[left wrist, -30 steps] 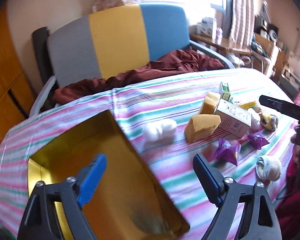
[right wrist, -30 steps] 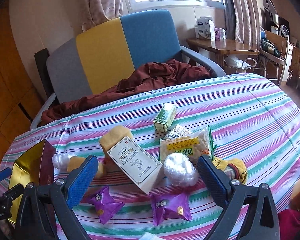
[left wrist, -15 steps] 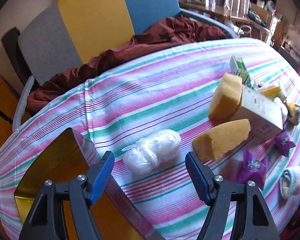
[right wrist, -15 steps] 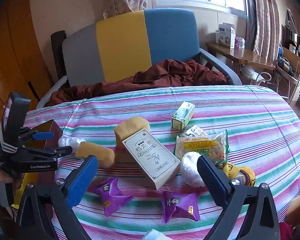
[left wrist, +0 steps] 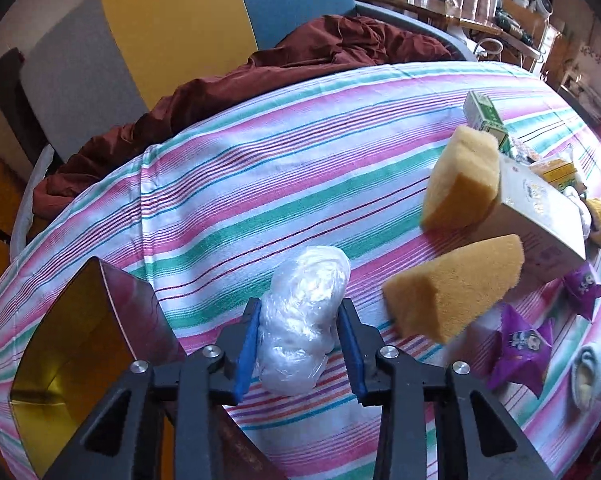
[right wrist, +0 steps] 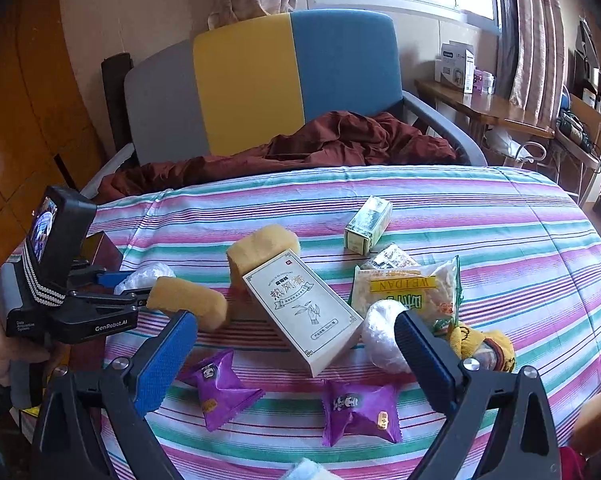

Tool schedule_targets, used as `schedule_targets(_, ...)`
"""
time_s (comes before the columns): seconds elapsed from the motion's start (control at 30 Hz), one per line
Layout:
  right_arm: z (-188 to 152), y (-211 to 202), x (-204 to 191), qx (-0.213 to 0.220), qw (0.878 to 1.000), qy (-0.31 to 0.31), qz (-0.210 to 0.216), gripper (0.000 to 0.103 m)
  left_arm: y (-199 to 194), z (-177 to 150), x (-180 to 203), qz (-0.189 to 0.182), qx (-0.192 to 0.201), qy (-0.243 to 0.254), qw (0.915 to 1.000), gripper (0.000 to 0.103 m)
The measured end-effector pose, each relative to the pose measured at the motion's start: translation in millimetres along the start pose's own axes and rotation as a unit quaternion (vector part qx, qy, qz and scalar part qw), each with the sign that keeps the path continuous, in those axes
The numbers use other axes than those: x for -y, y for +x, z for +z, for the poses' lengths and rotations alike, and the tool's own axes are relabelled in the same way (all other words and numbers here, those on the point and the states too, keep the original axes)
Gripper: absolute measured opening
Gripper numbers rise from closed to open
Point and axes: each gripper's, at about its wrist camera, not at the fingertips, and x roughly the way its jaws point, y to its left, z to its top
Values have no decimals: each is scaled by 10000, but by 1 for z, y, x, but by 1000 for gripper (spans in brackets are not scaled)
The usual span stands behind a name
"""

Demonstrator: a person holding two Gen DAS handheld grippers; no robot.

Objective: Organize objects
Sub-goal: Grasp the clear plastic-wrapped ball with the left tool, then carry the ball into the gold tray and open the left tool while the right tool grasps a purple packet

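Note:
My left gripper (left wrist: 300, 344) is shut on a clear crumpled plastic bundle (left wrist: 304, 316) lying on the striped tablecloth (left wrist: 260, 184). The bundle also shows in the right wrist view (right wrist: 146, 276), between the left gripper's fingers (right wrist: 112, 280). An open gold-lined box (left wrist: 72, 344) stands just left of it. My right gripper (right wrist: 296, 356) is open and empty, hovering above two purple snack packets (right wrist: 220, 392) (right wrist: 360, 408) and a white carton (right wrist: 300, 308).
Two yellow sponges (left wrist: 452, 284) (left wrist: 460, 176), a green box (right wrist: 368, 220), a yellow noodle packet (right wrist: 408, 292), a second plastic bundle (right wrist: 380, 340) and a yellow sock (right wrist: 484, 344) lie on the table. A rolled white sock (left wrist: 592, 372) is at the right. A chair (right wrist: 260, 80) with maroon cloth stands behind.
My left gripper moved forward from over the gold box to the plastic bundle and shut on it. My right gripper stayed open and shifted little.

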Motion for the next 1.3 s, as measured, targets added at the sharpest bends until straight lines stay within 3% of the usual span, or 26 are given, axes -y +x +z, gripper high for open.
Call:
schedule_targets(0.17,-3,8,-2,-235,9992,21,330,79,-27,-14,-4,-146,289,-381,9987,38)
schedule_targets(0.33,-12,23,-26,-692,9937,-438,763,76,-62,-38,-11,-445,581,-755,9945,38)
schedule_targets(0.6,-39,60,-70,-1496,9738,-1616,572,76,-110,-73,-26,-529,981,-1098,9877,38)
schedule_targets(0.73,-50,77,-77,-1806,9638,-1914,438,59,-114,-91,-44,-503,987,-1371,9843,38)
schedule_targets(0.83,-52,79,-79,-1826,9607,-2044,437,38,-114,-109,-58,-380,944,-1584,9821,38)
schedule_targets(1.07,-54,74,-77,-1745,9603,-2141,389,35,-112,-150,-129,261,699,-2302,9703,38)
schedule_targets(1.3,-55,76,-85,-1721,9608,-2142,357,35,-88,-157,-213,864,439,-2912,9517,38)
